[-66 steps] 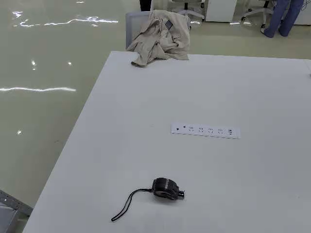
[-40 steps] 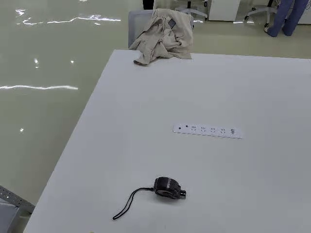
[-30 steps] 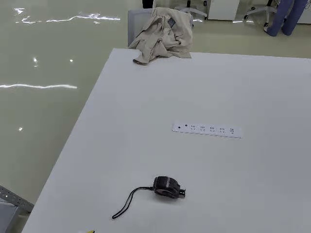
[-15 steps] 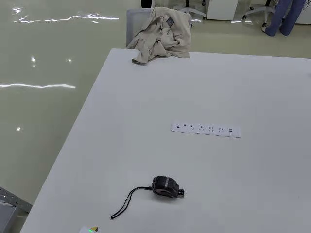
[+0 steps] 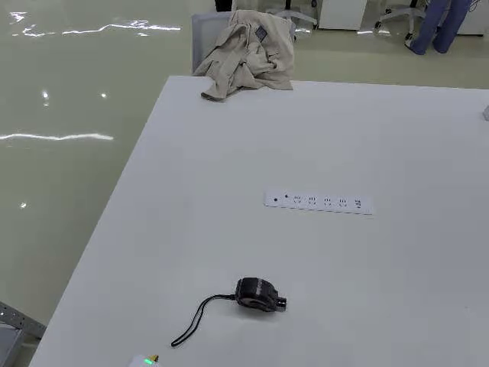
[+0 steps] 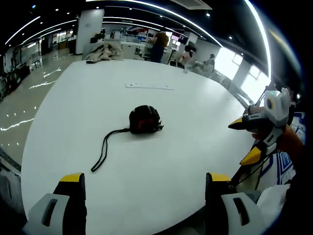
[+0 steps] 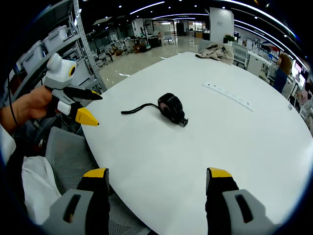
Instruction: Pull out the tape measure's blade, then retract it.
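A black tape measure (image 5: 260, 294) lies on the white table (image 5: 229, 191) near its front edge, blade in, with its black wrist strap (image 5: 195, 321) trailing to the left. In the left gripper view the tape measure (image 6: 144, 119) sits ahead of my left gripper (image 6: 145, 178), which is open and holds nothing. My right gripper (image 7: 157, 174) is open too, short of the tape measure (image 7: 171, 106). Both grippers hover at the table's near edge, apart from it. A gripper's white, yellow-tipped end (image 5: 145, 359) peeks in at the bottom of the head view.
A white power strip (image 5: 318, 202) lies mid-table beyond the tape measure. A beige jacket (image 5: 244, 42) hangs over a chair at the far edge. A person's legs (image 5: 432, 23) stand far back. The table's left edge drops to shiny floor (image 5: 61, 153).
The head camera has shifted slightly. A gripper's tip has come into the bottom of the head view. The tape measure has not moved.
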Action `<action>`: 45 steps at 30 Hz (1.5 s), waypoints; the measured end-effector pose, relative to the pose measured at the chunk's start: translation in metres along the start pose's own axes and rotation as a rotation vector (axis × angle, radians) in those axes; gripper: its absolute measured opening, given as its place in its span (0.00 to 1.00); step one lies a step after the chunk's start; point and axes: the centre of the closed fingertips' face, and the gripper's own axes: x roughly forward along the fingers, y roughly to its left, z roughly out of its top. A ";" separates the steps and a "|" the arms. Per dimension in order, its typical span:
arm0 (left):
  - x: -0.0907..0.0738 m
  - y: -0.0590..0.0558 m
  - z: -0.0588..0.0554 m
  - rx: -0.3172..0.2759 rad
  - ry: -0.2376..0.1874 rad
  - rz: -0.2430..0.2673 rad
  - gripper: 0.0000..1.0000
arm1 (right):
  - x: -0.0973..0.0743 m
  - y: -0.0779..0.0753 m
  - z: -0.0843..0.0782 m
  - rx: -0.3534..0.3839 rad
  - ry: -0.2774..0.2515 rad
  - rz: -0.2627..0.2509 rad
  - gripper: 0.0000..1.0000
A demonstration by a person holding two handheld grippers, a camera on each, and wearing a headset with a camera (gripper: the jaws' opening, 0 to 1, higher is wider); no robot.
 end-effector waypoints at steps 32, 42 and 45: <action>0.037 0.006 0.018 0.080 0.005 -0.059 0.99 | 0.032 -0.014 0.011 -0.052 0.006 0.033 0.80; 0.052 -0.003 0.029 0.117 -0.003 -0.104 0.96 | 0.044 -0.022 0.016 -0.068 0.010 0.036 0.77; 0.056 -0.006 0.032 0.139 -0.012 -0.117 0.95 | 0.048 -0.024 0.016 -0.077 0.016 0.038 0.77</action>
